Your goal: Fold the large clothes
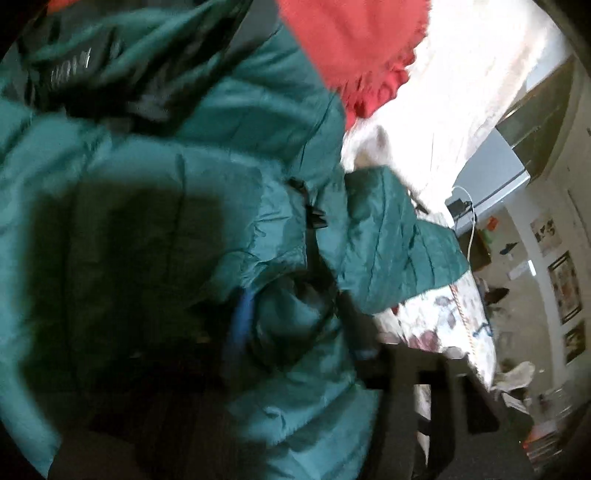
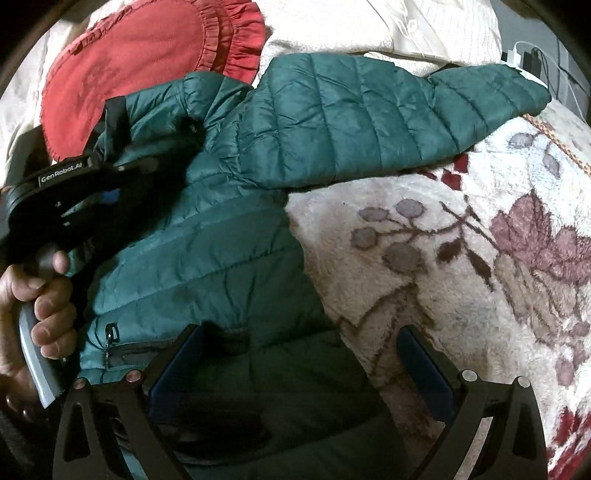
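Note:
A teal quilted puffer jacket (image 2: pixel 325 122) lies on a floral blanket, one sleeve stretched out to the right. It also fills the left wrist view (image 1: pixel 155 177), which is blurred. My right gripper (image 2: pixel 301 365) is open, its blue-padded fingers (image 2: pixel 177 362) above the jacket's lower edge. My left gripper (image 2: pixel 110 122) shows in the right wrist view, held by a hand, its black fingers shut on the jacket's collar fabric. In its own view (image 1: pixel 291 328) the fingers are buried in bunched teal fabric.
A red ruffled cushion (image 2: pixel 140 55) lies behind the jacket, with white bedding (image 2: pixel 406 26) beyond. The floral blanket (image 2: pixel 461 240) extends to the right. A charger and cables (image 2: pixel 528 55) sit at the far right edge. A room with framed pictures (image 1: pixel 565 288) shows at right.

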Action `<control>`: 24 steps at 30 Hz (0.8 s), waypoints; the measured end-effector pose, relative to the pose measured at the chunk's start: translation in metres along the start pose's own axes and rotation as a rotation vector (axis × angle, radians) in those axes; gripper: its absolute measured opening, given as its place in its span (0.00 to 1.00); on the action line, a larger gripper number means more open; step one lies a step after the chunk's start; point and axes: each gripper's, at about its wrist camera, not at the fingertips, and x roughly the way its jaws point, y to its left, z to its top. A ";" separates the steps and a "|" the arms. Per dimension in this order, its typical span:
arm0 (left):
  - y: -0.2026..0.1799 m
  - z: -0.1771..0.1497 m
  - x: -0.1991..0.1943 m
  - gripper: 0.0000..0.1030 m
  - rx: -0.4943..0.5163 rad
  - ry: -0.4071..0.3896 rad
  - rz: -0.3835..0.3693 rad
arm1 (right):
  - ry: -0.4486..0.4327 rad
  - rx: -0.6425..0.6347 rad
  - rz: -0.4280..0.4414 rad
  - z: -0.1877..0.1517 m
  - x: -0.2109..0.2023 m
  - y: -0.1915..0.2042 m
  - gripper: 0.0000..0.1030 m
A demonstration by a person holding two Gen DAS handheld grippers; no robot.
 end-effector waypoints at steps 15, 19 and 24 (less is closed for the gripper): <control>0.088 -0.022 -0.224 0.68 -0.175 -0.543 0.593 | -0.212 -0.068 0.198 0.059 -0.031 0.060 1.00; 0.136 -0.032 -0.233 0.68 -0.356 -0.565 0.619 | -0.074 0.026 0.282 0.095 0.032 0.095 1.00; 0.152 -0.023 -0.221 0.68 -0.422 -0.532 0.544 | 0.040 0.048 0.330 0.094 0.078 0.104 0.41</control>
